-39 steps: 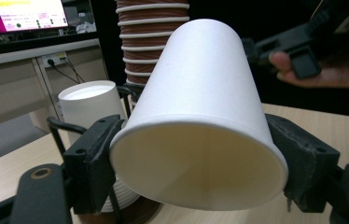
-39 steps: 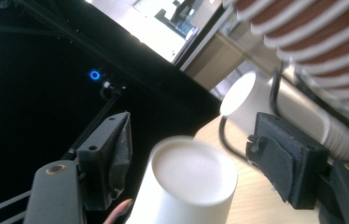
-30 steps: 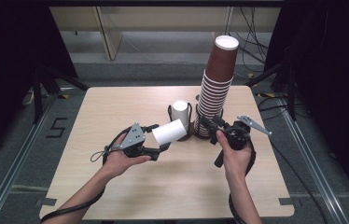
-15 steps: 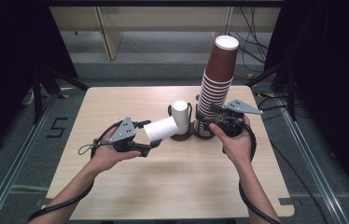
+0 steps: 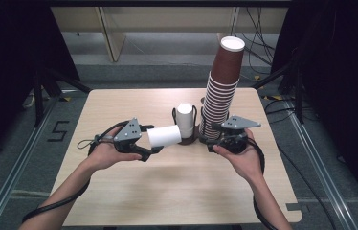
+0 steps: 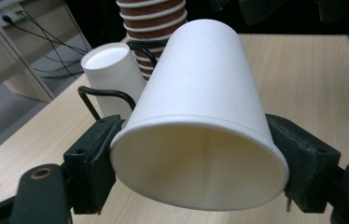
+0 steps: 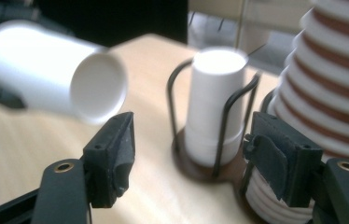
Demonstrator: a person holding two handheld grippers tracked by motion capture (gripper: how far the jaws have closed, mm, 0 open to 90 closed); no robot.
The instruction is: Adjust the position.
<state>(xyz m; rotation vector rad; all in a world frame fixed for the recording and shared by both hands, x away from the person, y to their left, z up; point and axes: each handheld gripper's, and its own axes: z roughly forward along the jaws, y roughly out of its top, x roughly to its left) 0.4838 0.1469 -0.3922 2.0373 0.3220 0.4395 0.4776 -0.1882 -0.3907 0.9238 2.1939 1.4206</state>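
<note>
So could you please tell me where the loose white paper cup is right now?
In the high view the white paper cup lies sideways, gripped at its rim in the left tongs, just left of the wire cup holder at the table's middle.

In the right gripper view the held cup [image 7: 53, 72] is blurred and cut off at the left edge, and the stack [image 7: 336, 93] runs off the top and right. In the left gripper view the stack [image 6: 151, 28] is cut at the top, with its lower part hidden behind the held cup [image 6: 200, 116].
</note>
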